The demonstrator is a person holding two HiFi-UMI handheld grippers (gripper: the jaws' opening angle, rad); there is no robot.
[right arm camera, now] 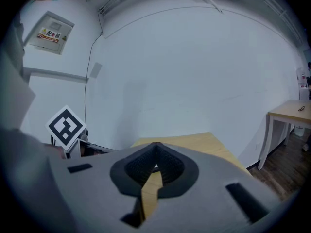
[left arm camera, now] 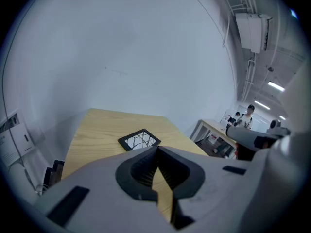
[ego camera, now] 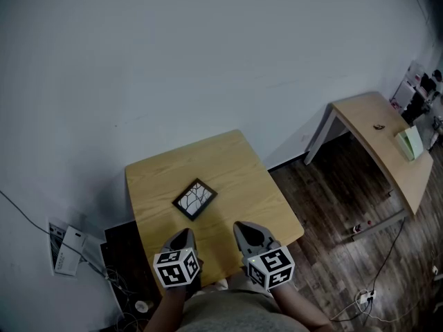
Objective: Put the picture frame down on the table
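Note:
A small black picture frame [ego camera: 194, 199] with a white branching pattern lies flat near the middle of a small wooden table [ego camera: 235, 168]. The left gripper view shows the frame [left arm camera: 139, 140] just beyond my jaw tips. My left gripper [ego camera: 183, 238] hovers over the table's near edge, shut and empty, a short way on the near side of the frame. Beside it, my right gripper [ego camera: 248, 231] is also shut with nothing in it, to the frame's near right. In their own views the left gripper [left arm camera: 157, 149] and right gripper [right arm camera: 155, 147] show jaws meeting at the tips.
A white wall runs close behind the table. A second wooden table [ego camera: 377, 133] stands at the right with a pale green box [ego camera: 410, 142] on it. Papers [ego camera: 66, 249] and cables lie on the floor at left, and a power strip [ego camera: 365, 297] at lower right.

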